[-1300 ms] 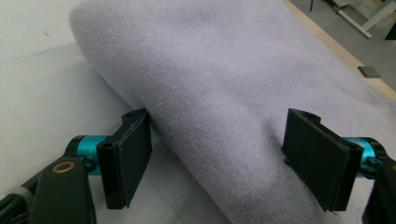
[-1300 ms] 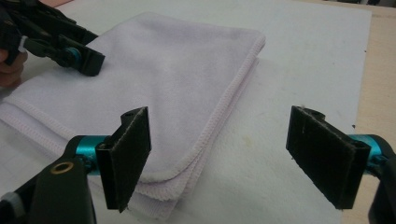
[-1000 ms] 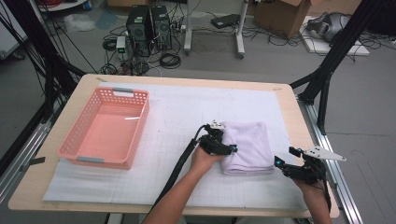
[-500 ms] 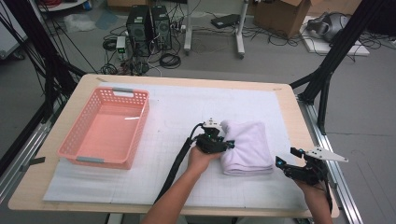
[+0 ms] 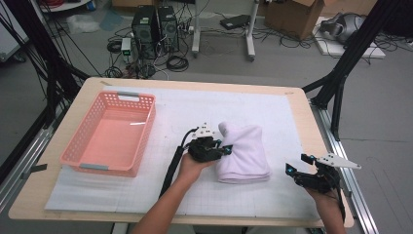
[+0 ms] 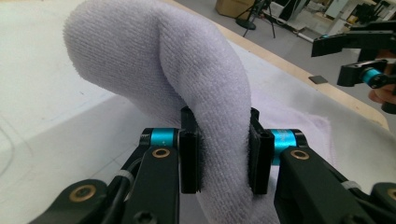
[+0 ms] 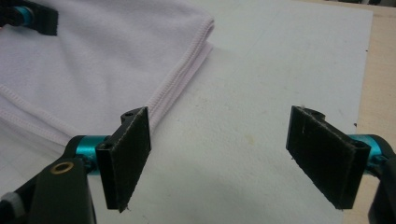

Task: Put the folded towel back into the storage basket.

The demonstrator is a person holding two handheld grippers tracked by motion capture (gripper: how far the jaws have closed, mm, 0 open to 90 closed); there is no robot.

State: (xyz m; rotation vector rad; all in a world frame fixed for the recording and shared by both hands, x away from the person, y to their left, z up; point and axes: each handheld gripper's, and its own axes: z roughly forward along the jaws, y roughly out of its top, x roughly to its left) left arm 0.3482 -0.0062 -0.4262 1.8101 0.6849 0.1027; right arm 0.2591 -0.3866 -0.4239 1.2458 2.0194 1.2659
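A folded pale lilac towel [image 5: 246, 156] lies on the white mat right of centre. My left gripper [image 5: 225, 148] is at its left edge; its jaws have just been closing and now pinch a thick fold of the towel [image 6: 187, 60], which bulges up above the pads [image 6: 189, 161]. The left gripper [image 6: 220, 154] is shut on that fold. My right gripper [image 5: 296, 163] rests near the table's right front edge, apart from the towel. Its jaws [image 7: 229, 154] stand wide open over bare mat, and the towel's stitched corner [image 7: 93, 60] lies ahead to the left.
A pink plastic basket [image 5: 83, 165] with nothing in it stands on the left part of the mat. The wooden table edge [image 5: 311, 126] runs close to the right gripper. Black frame legs, computers and cables are on the floor beyond the table.
The left gripper's jaws closed on the towel's left edge and the hand drew a little left and up, raising a hump of cloth. The right gripper stayed put.
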